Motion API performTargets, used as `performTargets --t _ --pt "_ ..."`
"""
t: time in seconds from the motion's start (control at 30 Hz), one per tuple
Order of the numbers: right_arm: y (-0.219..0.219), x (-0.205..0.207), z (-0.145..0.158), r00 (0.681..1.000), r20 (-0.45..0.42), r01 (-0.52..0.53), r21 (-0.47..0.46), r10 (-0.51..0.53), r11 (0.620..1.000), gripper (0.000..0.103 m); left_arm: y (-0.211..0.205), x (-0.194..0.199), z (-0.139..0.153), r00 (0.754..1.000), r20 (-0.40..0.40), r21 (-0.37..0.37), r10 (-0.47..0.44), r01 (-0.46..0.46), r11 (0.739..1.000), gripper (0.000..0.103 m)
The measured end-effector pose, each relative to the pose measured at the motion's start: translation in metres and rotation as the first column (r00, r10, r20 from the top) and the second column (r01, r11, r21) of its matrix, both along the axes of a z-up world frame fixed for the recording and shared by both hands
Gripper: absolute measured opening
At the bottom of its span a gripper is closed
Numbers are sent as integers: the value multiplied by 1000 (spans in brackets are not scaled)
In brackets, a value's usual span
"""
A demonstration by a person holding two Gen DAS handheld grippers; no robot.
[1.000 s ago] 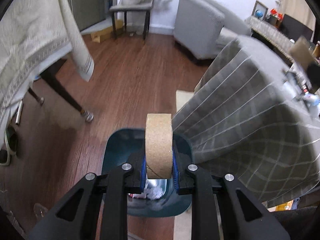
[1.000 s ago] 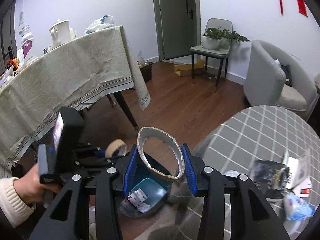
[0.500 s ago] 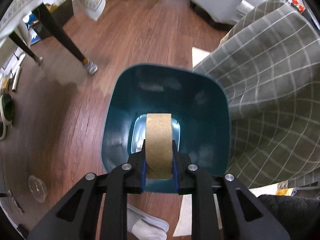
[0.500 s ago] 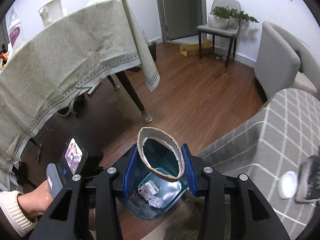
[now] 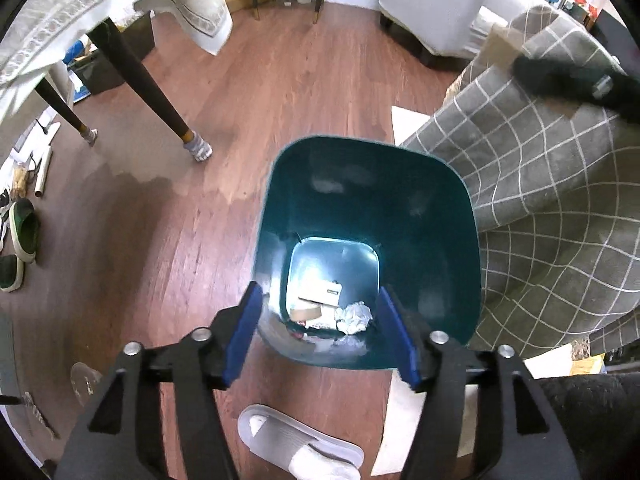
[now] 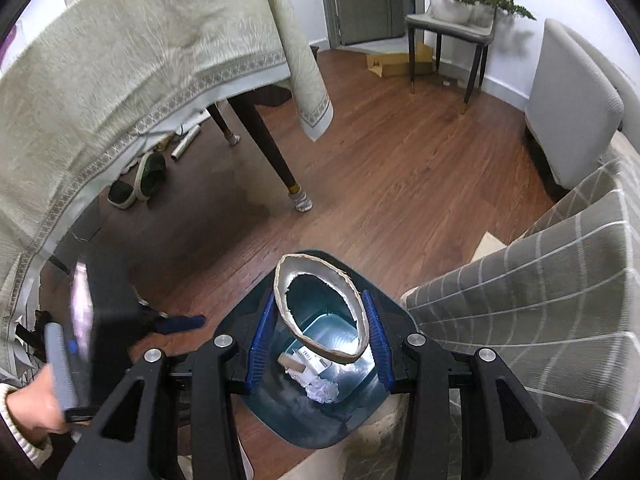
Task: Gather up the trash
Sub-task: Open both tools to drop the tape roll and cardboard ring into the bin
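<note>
A teal trash bin (image 5: 424, 216) stands on the wood floor beside the grey checked tablecloth. My left gripper (image 5: 320, 334) hangs open over the bin's mouth, empty. At the bin's bottom lie a brown cardboard roll (image 5: 306, 313), white card pieces and a crumpled paper ball (image 5: 354, 318). My right gripper (image 6: 318, 340) is shut on a wide cardboard tape ring (image 6: 320, 312), squeezed oval, held above the same bin (image 6: 280, 412). The left gripper shows blurred at the lower left of the right wrist view (image 6: 176, 324).
A dining table with a beige cloth (image 6: 140, 60) and dark legs (image 6: 276, 160) stands to the left. A grey-checked table (image 5: 552, 184) presses against the bin's right side. A white slipper (image 5: 300, 452) lies in front of the bin; green shoes (image 5: 22, 236) lie far left. An armchair (image 6: 572, 100) stands behind.
My left gripper opened and the brown cardboard roll dropped into the bin. My right gripper moved down and nearer over the bin, still holding the tape ring.
</note>
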State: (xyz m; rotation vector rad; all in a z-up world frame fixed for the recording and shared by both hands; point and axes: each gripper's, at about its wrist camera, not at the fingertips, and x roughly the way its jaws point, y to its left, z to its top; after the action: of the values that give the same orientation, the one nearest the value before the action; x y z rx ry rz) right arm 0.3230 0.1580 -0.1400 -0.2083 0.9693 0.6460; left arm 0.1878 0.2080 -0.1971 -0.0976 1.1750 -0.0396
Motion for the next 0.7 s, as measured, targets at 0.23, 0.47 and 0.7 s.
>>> performTargets --t 0.23,0.47,0.7 --pt "12 11 -33 998 -57 14 -40 -16 999 44 17 -10 32 995 94 -13 41 -40 999 72" --pt "32 13 -55 995 -99 -4 -69 -2 998 44 28 -18 70 977 197 -3 81 -82 997 67" --pt "53 12 -82 990 -140 -27 -118 11 993 44 32 -26 102 958 269 -29 96 -92 995 56"
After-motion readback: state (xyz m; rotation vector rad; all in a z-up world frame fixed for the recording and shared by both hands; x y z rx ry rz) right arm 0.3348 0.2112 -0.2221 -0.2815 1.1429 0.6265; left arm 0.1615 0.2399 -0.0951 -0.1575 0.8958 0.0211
